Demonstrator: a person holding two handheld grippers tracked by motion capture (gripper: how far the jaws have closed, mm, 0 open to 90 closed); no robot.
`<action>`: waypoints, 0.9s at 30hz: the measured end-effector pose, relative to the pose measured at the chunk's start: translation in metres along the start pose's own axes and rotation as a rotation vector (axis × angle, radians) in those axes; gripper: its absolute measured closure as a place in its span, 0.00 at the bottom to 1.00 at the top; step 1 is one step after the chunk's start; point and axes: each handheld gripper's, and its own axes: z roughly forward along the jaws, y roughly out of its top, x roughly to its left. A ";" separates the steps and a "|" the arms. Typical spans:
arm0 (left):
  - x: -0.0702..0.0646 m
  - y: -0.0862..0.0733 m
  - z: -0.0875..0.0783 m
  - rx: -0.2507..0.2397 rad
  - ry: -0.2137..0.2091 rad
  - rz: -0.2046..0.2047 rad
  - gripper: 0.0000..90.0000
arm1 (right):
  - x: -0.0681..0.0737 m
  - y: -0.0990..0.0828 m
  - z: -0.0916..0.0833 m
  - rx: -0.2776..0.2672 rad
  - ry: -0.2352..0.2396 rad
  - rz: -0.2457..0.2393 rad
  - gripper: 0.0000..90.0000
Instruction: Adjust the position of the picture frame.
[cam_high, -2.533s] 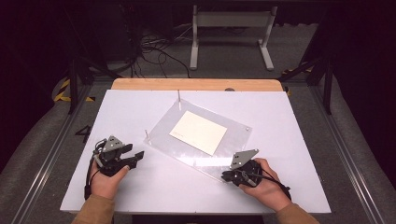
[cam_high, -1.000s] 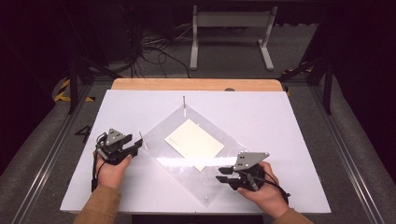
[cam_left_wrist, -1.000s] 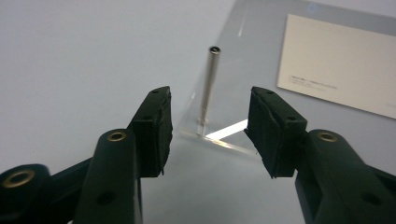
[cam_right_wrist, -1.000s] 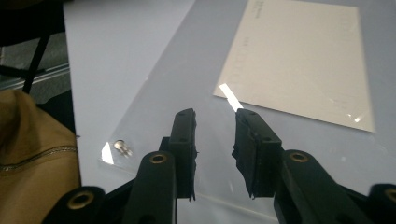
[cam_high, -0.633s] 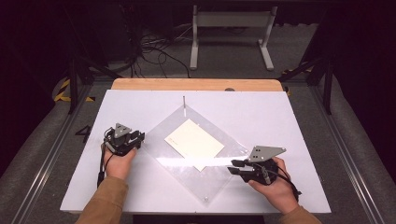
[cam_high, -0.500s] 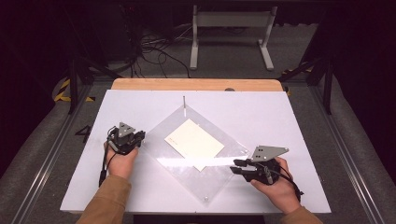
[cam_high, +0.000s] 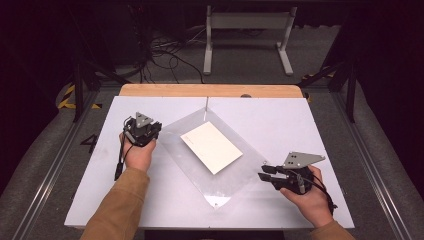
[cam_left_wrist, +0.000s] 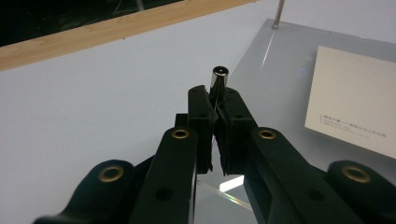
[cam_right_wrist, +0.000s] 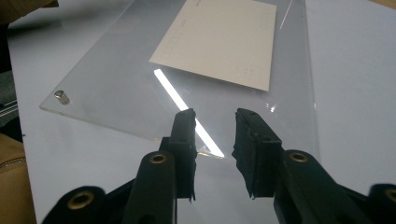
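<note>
At the left side of the table (cam_high: 165, 200), about midway between near and far edges, my left tool (cam_high: 143, 131) is clamped on a small metal post (cam_left_wrist: 218, 80) at the left corner of the clear plastic sheet (cam_high: 190, 165); its jaws have just been closing, and the post sits pinched between them w/ its top poking out above the pads. The right tool (cam_high: 264, 172) hovers near the table's right near corner, jaws apart w/ nothing between them, tips just off the sheet's right corner, not touching as far as I can tell.

Risks, as I judge them: the post is thin and smooth, so if I pull or twist off-axis it could slip out of the left jaws, or the whole sheet could skid across the table since the right tool isn't bracing it. The card (cam_high: 211, 147) lies loose on the sheet and could slide off if a corner lifts. Another post (cam_right_wrist: 61, 97) stands at the near corner; a careless sweep by the right tool could knock it.

The sheet lies flat around the table's middle, turned like a diamond, long axis running from the far edge's middle toward the near edge. The card's long axis runs crosswise, far-left to near-right.
</note>
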 end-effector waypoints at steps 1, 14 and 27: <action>0.000 0.003 0.004 -0.010 0.003 -0.005 0.94 | -0.001 -0.001 -0.001 0.000 -0.005 0.003 0.76; 0.008 0.007 0.056 0.057 -0.039 -0.021 0.94 | -0.020 -0.008 -0.015 0.055 -0.089 0.039 0.78; -0.003 0.011 0.001 -0.070 -0.097 -0.028 0.60 | -0.058 0.002 0.014 0.256 -0.119 0.032 0.82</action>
